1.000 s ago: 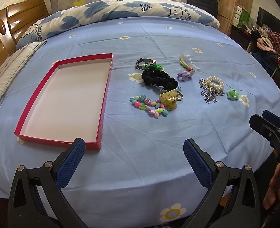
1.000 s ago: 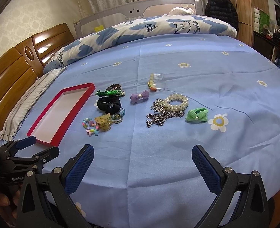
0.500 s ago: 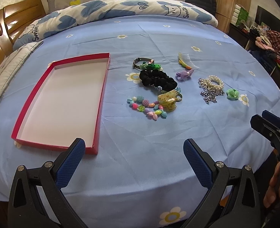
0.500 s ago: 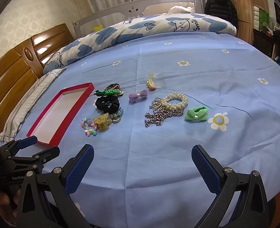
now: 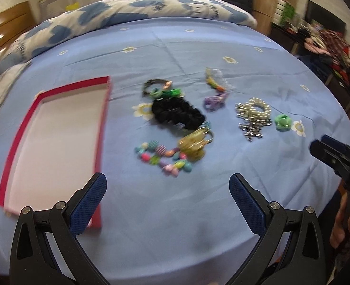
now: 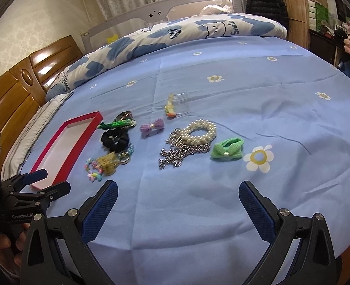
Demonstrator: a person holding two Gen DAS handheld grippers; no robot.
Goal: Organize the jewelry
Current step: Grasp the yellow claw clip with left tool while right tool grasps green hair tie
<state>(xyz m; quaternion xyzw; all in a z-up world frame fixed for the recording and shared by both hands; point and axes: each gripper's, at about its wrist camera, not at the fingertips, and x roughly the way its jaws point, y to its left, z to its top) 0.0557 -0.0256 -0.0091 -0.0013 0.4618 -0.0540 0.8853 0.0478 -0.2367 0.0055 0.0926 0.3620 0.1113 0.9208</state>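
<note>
An empty red-rimmed tray (image 5: 99, 142) (image 6: 89, 123) lies on the blue bedsheet at the left. Right of it lie a black scrunchie (image 5: 177, 114) (image 6: 115, 139), a coloured bead bracelet (image 5: 163, 158) (image 6: 93, 169), a yellow claw clip (image 5: 193, 145) (image 6: 108, 163), a purple bow (image 6: 151, 126), a pearl bracelet (image 5: 258, 109) (image 6: 202, 131), a silver chain (image 6: 175, 156), a green bow (image 5: 282, 122) (image 6: 227, 149) and a comb (image 6: 177, 104). My left gripper (image 5: 167, 201) is open and empty, short of the beads. My right gripper (image 6: 178, 210) is open and empty, short of the chain.
A blue-and-white duvet (image 6: 175, 35) lies along the far side of the bed, with a wooden headboard (image 6: 13, 90) at the left. Cluttered shelves (image 5: 324, 40) stand past the bed's right edge. The bed's near edge runs just under both grippers.
My left gripper has moved forward and a little right toward the jewelry, and its view is now motion-blurred. My right gripper has edged slightly closer. Nothing was picked up.
</note>
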